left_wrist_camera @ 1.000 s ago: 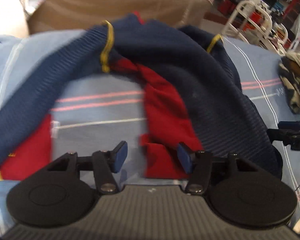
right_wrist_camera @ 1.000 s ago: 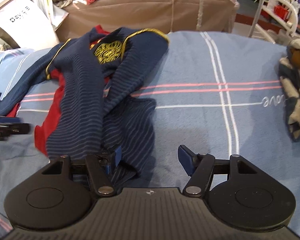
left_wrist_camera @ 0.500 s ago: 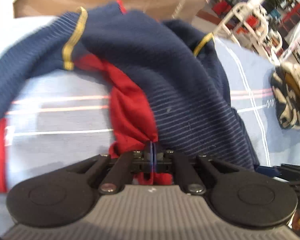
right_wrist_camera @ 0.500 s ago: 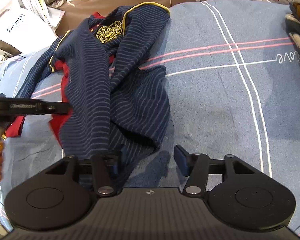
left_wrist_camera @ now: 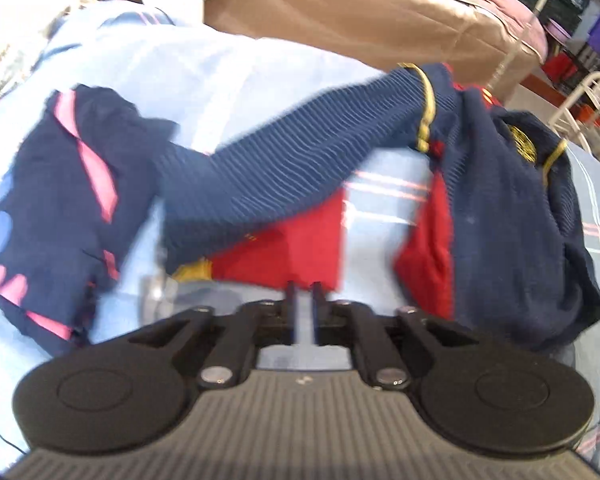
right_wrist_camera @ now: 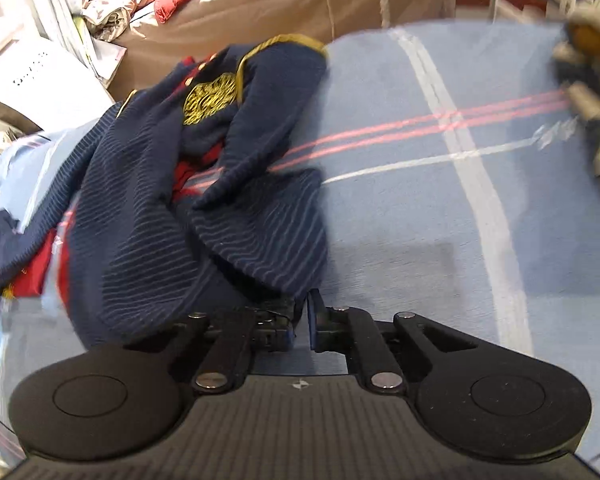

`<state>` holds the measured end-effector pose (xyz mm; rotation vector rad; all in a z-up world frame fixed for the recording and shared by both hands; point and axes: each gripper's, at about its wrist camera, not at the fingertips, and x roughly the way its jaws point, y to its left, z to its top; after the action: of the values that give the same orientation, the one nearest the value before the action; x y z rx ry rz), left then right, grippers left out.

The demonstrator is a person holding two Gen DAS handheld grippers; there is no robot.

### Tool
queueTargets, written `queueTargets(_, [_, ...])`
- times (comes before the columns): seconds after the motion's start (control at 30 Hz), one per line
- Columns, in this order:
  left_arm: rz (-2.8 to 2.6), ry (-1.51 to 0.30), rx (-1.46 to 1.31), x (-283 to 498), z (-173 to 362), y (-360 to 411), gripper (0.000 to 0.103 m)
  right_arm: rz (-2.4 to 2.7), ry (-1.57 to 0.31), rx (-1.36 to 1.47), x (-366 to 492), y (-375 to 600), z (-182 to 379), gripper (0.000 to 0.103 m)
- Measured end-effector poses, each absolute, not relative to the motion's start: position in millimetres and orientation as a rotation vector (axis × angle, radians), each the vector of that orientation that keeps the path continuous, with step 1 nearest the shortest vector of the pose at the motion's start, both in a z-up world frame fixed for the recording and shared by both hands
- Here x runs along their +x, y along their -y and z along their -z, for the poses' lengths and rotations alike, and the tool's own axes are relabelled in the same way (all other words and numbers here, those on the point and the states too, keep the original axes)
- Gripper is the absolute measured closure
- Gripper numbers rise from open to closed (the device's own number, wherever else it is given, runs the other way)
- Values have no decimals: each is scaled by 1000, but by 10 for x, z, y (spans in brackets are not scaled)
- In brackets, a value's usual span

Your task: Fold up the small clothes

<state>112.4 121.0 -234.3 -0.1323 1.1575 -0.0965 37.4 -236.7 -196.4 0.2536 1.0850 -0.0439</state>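
Red hem (left_wrist_camera: 300,256) now w/ left fingers (left_wrist_camera: 290,300); navy edge (right_wrist_camera: 260,272) betw. right fingers (right_wrist_camera: 314,312).

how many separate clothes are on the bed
3: a striped shirt mid-bed, a dark patterned garment to its left, a camouflage piece at the right edge. More may be hidden.

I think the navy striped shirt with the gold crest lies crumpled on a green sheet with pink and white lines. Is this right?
Not quite. The sheet is light blue, not green, as the right wrist view shows. The rest holds: the navy striped shirt with the gold crest lies crumpled on it, and the sheet has pink and white lines.
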Motion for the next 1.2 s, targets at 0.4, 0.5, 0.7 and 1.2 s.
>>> queueTargets(0.4, [417,-1164,44,622,2561,434,12,24,-1081,261,437,2391,2075,10])
queueTargets(0.5, [456,-1130,138,538,2536,582,10,89,-1096,286,522,2307,2273,100])
queueTargets(0.7, [431,-1180,108,518,2504,594,10,138,-1056,176,393,2490,2028,100])
queueTargets(1.2, [335,-1201,78,586,2549,155,8,452,-981,-328,10,3162,1423,40])
